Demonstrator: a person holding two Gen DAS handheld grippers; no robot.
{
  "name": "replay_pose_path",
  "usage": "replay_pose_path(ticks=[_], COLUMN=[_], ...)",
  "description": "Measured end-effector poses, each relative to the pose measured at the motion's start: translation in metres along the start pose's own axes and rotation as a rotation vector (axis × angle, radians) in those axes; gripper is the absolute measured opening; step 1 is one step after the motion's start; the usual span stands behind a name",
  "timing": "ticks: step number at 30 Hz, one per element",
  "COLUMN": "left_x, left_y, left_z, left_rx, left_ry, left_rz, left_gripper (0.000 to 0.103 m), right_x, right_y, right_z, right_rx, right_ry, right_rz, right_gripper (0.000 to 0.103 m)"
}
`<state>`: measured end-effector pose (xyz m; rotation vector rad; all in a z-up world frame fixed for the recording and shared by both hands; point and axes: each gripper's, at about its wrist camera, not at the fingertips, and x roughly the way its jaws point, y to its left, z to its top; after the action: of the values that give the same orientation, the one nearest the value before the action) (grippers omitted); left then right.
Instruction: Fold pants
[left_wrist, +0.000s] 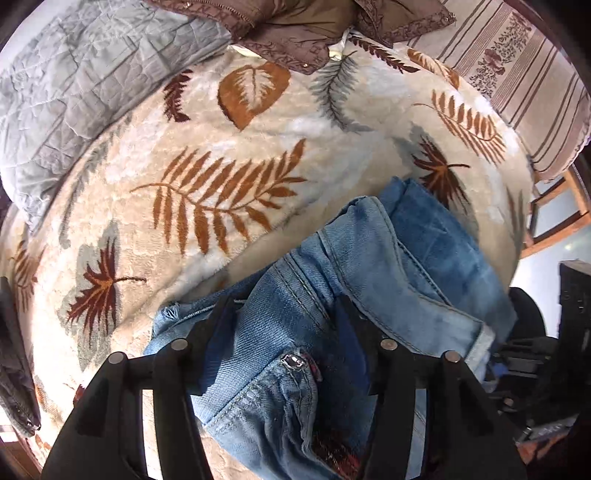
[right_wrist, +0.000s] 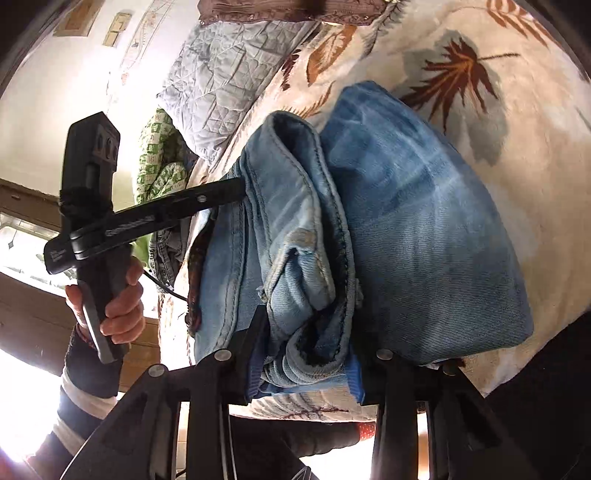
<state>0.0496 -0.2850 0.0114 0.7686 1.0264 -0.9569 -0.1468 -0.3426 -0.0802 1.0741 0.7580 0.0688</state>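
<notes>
The blue jeans (left_wrist: 369, 266) lie folded in a thick bundle on a cream leaf-print blanket (left_wrist: 221, 155). My left gripper (left_wrist: 284, 314) has its jaws around the waistband end, where the button shows, and grips the denim. In the right wrist view the jeans (right_wrist: 424, 221) fill the middle. My right gripper (right_wrist: 306, 332) is closed on the folded pale hem layers at the near end. The left gripper (right_wrist: 236, 190), held by a hand, reaches into the bundle from the left.
A grey quilt (left_wrist: 74, 92) lies at the back left, a brown jacket (left_wrist: 295, 29) at the back, and a striped cloth (left_wrist: 517, 81) at the back right. A dark garment (left_wrist: 14, 387) hangs at the left edge. A wooden frame (left_wrist: 554, 214) stands beyond the bed.
</notes>
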Motion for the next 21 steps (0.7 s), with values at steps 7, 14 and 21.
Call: replay_pose_path(ticks=[7,14,21], left_x=[-0.034,-0.069,-0.073], left_y=[-0.020,-0.015,-0.011], left_z=[-0.011,-0.022,-0.028], left_rx=[0.048,0.005,-0.010], left_ry=[-0.110,-0.201,-0.197], left_rz=[0.216,0.281,0.302], left_gripper=[0.061,0.067,0.068], right_x=[-0.015,-0.046,-0.056], right_y=[0.003,0.003,0.006], right_z=[-0.004,-0.013,-0.012], right_rx=[-0.007,-0.004,0.008], right_ry=[-0.022,-0.079,-0.123], right_rz=[0.008,0.011,0.016], right_gripper=[0.054,0.064,0.069])
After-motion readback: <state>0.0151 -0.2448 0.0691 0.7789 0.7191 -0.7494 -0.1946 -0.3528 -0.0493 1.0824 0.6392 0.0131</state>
